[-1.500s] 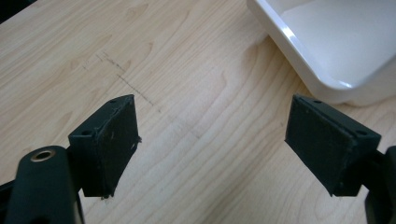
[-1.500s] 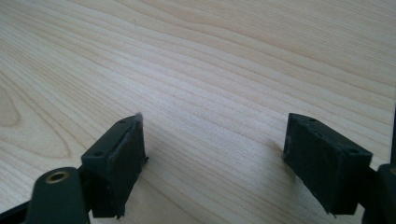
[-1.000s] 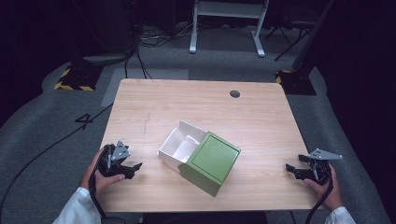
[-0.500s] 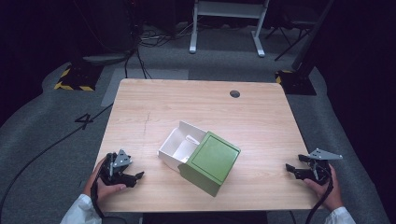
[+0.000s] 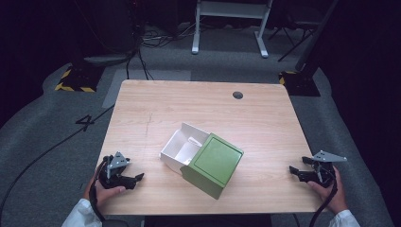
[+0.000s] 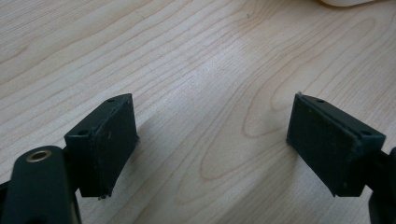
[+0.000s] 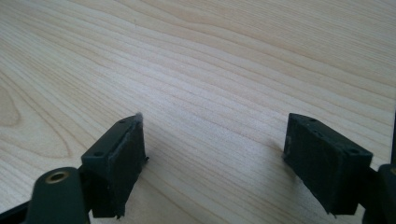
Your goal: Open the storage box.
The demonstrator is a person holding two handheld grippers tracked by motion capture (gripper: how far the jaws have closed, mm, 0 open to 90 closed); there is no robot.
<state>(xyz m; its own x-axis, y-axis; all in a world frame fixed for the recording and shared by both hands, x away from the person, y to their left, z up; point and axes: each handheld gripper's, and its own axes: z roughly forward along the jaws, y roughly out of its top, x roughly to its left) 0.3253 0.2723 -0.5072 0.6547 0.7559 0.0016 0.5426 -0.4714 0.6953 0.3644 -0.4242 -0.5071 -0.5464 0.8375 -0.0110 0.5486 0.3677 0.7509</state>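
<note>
At the near left corner of the table (image 5: 156,109), the left gripper (image 5: 136,178) sits low in the person's hand, jaws spread wide with only bare wood between them. Near the right edge, the right gripper (image 5: 294,171) is held the same way, jaws wide and holding nothing (both gripper views confirm this). Between the two, well apart from each, lies the white box (image 5: 182,144), its green lid (image 5: 215,163) resting askew over the near right part. Farther back, a dark round hole (image 5: 238,95) marks the tabletop.
</note>
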